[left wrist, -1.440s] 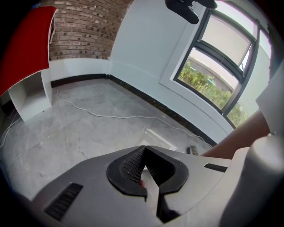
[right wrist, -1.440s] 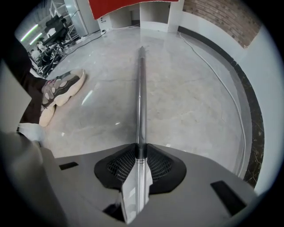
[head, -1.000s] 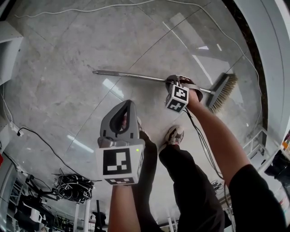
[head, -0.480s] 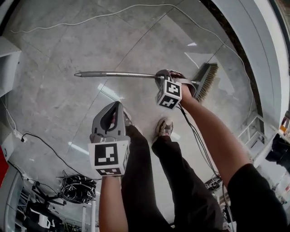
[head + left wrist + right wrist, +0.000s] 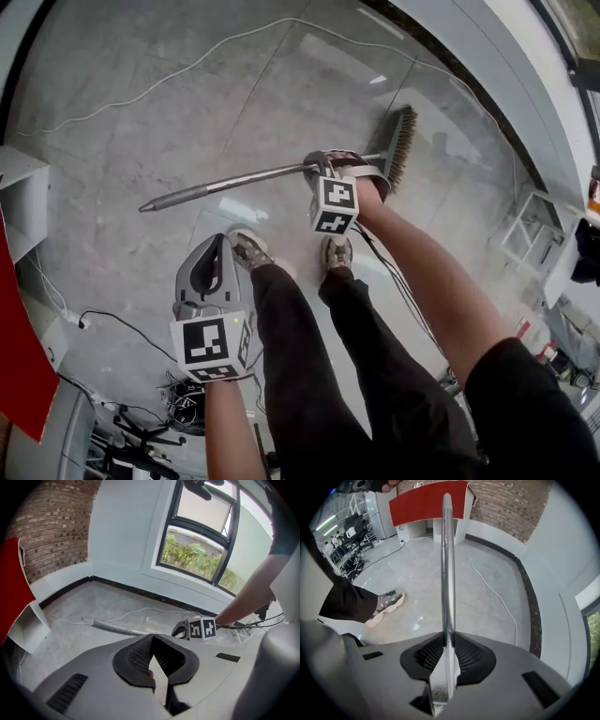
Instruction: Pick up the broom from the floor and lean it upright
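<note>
Grey floor [image 5: 141, 103] fills my head view; the broom [image 5: 234, 180] looks lifted and lies level in my right gripper [image 5: 323, 165]; leaning it up is left. Left gripper view: my left gripper [image 5: 157, 665] is closed, empty, apart from the broom. Right gripper view: jaws squeeze the pole.

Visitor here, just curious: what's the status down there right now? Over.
Right gripper jaws shut on broom near its head; left gripper shut, empty. Broom not yet upright. White cable on floor, apart.
</note>
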{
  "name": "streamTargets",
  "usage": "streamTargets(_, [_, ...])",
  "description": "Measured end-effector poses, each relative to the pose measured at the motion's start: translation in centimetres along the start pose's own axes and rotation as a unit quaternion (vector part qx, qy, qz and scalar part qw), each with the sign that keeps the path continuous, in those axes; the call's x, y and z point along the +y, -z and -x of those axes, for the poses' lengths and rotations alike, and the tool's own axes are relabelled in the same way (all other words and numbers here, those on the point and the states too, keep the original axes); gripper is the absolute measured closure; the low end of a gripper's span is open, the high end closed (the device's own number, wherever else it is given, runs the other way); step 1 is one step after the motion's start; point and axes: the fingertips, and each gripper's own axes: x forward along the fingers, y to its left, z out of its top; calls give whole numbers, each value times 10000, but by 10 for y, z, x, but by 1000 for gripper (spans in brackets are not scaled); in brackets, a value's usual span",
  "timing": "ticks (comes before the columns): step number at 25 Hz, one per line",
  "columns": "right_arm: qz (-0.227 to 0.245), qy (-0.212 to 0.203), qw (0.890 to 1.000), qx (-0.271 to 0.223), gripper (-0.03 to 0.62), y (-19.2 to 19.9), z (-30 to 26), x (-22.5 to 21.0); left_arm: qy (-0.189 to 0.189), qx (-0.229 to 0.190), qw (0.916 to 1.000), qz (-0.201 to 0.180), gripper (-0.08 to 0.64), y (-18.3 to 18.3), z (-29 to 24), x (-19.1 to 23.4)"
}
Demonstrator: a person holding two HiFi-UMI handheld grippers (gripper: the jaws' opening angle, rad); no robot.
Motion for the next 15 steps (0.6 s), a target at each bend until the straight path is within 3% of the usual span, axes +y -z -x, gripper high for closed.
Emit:
streamTargets(11, [-753, 340, 9961, -313, 523, 21, 88, -17, 289, 124, 9995, -48, 555, -6, 19, -67])
streamTargets(15, [-1169, 405, 9911, -496, 523, 26, 106, -11, 399, 156, 9986, -319, 555, -16, 24, -85])
